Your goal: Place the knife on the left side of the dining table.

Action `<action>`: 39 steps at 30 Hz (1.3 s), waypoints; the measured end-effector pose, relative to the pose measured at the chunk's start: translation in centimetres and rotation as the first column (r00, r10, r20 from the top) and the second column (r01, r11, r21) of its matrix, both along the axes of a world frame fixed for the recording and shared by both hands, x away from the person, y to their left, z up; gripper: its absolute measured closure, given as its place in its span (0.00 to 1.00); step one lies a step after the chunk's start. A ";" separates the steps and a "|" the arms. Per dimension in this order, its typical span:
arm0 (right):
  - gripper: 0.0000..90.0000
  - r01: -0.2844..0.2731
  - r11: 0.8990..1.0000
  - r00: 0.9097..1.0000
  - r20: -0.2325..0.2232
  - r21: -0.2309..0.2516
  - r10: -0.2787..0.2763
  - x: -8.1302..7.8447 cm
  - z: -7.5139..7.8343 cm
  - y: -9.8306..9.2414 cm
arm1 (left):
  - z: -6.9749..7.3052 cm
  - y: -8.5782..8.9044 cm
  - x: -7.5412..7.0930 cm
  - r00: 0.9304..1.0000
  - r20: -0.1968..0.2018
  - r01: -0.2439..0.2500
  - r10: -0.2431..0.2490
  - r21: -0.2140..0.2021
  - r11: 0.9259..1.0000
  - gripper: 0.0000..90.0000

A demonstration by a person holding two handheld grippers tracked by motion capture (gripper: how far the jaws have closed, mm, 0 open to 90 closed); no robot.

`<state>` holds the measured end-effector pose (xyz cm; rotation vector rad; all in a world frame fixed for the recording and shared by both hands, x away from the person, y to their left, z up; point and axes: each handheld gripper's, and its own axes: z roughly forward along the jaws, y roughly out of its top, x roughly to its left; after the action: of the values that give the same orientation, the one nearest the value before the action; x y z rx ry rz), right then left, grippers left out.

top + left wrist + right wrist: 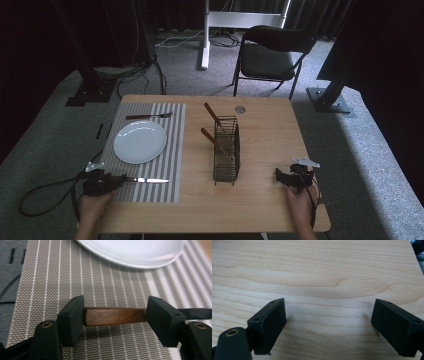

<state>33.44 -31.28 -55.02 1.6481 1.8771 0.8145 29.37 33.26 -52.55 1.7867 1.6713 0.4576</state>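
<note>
At the near edge of the wooden table [260,125], a person's two hands each hold a black gripper. The left gripper [120,179] rests at the near left corner of the striped placemat [172,125], its jaws parted on either side of the brown wooden handle of a table knife [147,180] that lies flat on the mat, blade pointing toward the middle of the table. The left gripper view brings what the high view cannot: the knife handle [115,316] runs crosswise between the two pads [71,320], its butt end close against the left one, while a gap separates the pads from the handle's sides, so the grasp is released; the rim of the white plate [135,263] sits just beyond. The right gripper [281,176] lies near the table's near right corner, and the right gripper view shows its jaws spread wide over bare wood grain, holding nothing. Farther back, the high view places the plate [140,141] in the middle of the placemat, a fork [149,116] with a wooden handle beyond it, and a dark wire caddy [226,150] at table centre with two brown-handled utensils [212,116] leaning out. Behind the table stands a black folding chair [272,52].
</note>
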 end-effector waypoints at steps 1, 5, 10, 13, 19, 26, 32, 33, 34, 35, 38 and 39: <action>0.13 0.000 1.000 1.000 0.000 0.000 0.000 0.0 0.0 0.0 | -0.1 -0.1 0.0 1.000 -0.003 0.001 -0.001 0.011 1.000 0.35; 0.13 0.000 1.000 1.000 0.000 0.000 0.000 0.0 0.0 0.0 | -0.3 -0.5 0.1 1.000 -0.007 0.005 -0.005 0.034 0.999 0.33; 0.13 0.000 1.000 1.000 0.000 0.000 0.000 0.0 0.0 0.0 | 0.0 -0.3 -0.5 0.999 0.034 0.009 -0.011 0.030 0.999 0.33; 0.13 0.000 1.000 1.000 0.000 0.000 0.000 0.0 0.0 0.0 | 0.0 -0.3 -1.1 0.999 0.043 0.025 -0.026 0.011 1.000 0.33; 0.13 0.000 1.000 1.000 0.000 0.000 0.000 0.0 0.0 0.0 | 0.0 -0.7 -2.7 0.997 0.079 0.023 -0.024 0.014 1.000 0.29; 0.13 0.000 1.000 1.000 0.000 0.000 0.000 0.0 0.0 0.0 | -1.0 -1.6 -3.8 0.998 0.052 0.029 -0.030 0.016 0.999 0.13; 0.13 0.000 1.000 1.000 0.000 0.000 0.000 0.0 0.0 0.0 | -1.5 -2.6 -4.0 0.998 0.034 0.042 -0.044 0.066 0.997 0.00; 0.13 0.000 1.000 1.000 0.000 0.000 0.000 0.0 0.0 0.0 | -1.5 -2.8 -4.0 0.998 0.042 0.038 -0.041 0.069 0.997 0.00; 0.13 0.000 1.000 1.000 0.000 0.000 0.000 0.0 0.0 0.0 | -1.6 -2.8 -4.0 0.998 0.043 0.037 -0.040 0.069 0.997 0.00; 0.13 0.000 1.000 1.000 0.000 0.000 0.000 0.0 0.0 0.0 | -1.6 -2.8 -4.0 0.998 0.046 0.031 -0.035 0.076 0.997 0.00; 0.13 0.000 1.000 1.000 0.000 0.000 0.000 0.0 0.0 0.0 | -1.5 -2.7 -4.2 0.998 0.066 0.015 -0.021 0.092 0.996 0.00; 0.13 0.000 1.000 1.000 0.000 0.000 0.000 0.0 0.0 0.0 | -1.5 -2.6 -4.3 0.997 0.069 0.010 -0.016 0.094 0.996 0.00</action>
<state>33.44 -31.28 -55.02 1.6482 1.8771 0.8148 25.10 30.62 -54.08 1.8260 1.6132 0.5942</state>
